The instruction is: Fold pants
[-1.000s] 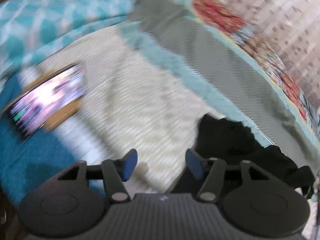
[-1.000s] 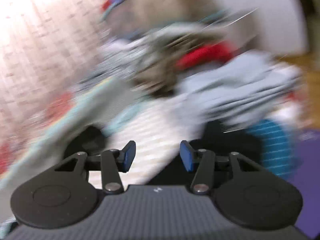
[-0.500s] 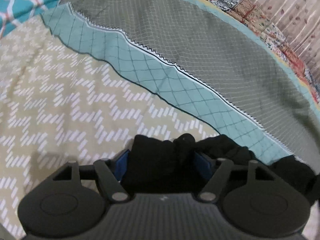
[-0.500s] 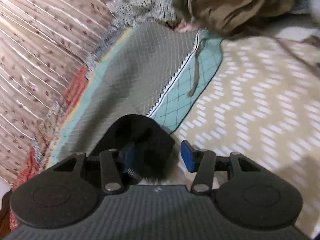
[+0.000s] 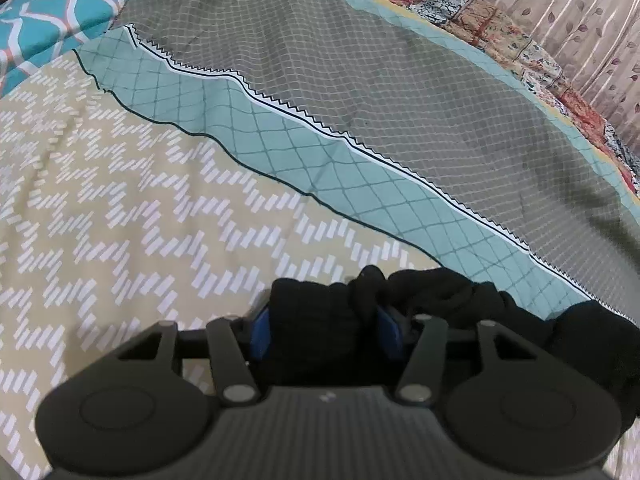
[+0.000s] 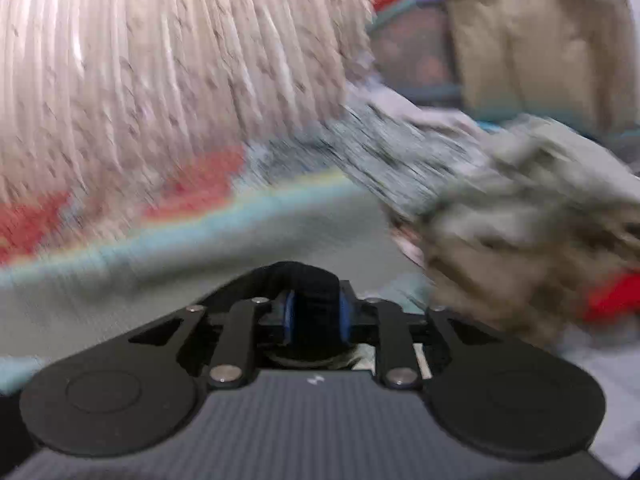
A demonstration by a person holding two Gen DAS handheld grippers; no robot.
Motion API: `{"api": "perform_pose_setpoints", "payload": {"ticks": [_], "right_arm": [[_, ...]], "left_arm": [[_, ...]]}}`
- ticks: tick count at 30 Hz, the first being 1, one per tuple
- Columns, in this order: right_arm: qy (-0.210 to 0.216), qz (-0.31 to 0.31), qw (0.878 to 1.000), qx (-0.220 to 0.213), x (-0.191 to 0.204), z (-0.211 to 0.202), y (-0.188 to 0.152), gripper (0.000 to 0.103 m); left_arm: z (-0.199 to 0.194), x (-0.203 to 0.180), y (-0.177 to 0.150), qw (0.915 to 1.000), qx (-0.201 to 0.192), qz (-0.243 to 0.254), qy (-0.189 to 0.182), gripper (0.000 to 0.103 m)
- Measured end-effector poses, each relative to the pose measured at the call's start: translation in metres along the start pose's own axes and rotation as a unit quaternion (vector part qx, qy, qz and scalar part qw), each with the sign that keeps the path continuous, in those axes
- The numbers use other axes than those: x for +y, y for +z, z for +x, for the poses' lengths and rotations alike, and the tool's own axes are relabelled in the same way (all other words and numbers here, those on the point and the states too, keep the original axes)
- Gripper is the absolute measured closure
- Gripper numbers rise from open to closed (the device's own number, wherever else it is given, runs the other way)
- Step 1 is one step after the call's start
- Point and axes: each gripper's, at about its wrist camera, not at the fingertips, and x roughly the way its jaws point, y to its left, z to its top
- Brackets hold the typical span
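Left wrist view, left tool [image 5: 322, 334] closing on one black pants [image 5: 316, 320], right tool [image 6: 316, 316] closing on same pants [image 6: 314, 280]

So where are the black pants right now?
The black pants lie bunched between the left gripper jaws on the zigzag bedspread; the closing right gripper has another fold.
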Motion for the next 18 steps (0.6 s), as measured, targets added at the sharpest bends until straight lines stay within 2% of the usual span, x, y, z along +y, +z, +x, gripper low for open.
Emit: {"api": "perform_pose_setpoints", "payload": {"ticks": [2,4,7,9,11,12,14,16,18], "right_arm": [[-0.046,0.005,0.998,0.042,-0.017,-0.012,-0.021,0.051],[-0.061,0.020,0.996,0.068,-0.026,-0.025,-0.041,0.051],[-0.062,0.038,0.995,0.066,-0.020,-0.032,-0.053,0.051],[-0.067,0.051,0.995,0.061,-0.018,-0.030,-0.048,0.051],[-0.044,0.062,0.996,0.053,-0.022,-0.034,-0.047,0.051],[-0.044,0.040,0.996,0.061,-0.019,-0.038,-0.053,0.050],[-0.071,-0.034,0.990,0.113,-0.010,-0.042,-0.064,0.049],[-0.069,-0.101,0.978,0.169,-0.004,-0.050,-0.077,0.049],[-0.075,-0.168,0.963,0.196,0.005,-0.063,-0.085,0.048]], "left_arm": [[0.000,0.000,0.001,1.0000,0.002,0.001,0.000,0.049],[0.000,-0.001,0.003,1.0000,0.007,0.000,-0.003,0.045],[0.000,0.001,0.007,0.9997,0.015,-0.015,-0.013,0.037],[0.000,0.001,0.011,0.9993,0.017,-0.027,-0.021,0.034],[-0.001,-0.001,0.013,0.9992,0.017,-0.025,-0.026,0.032],[0.000,-0.002,0.013,0.9993,0.018,-0.020,-0.026,0.031],[0.006,-0.003,0.014,0.9994,0.024,-0.010,-0.024,0.029],[0.010,-0.007,0.014,0.9995,0.026,-0.001,-0.018,0.025],[0.011,-0.010,0.013,0.9996,0.024,0.008,-0.015,0.023]]}}
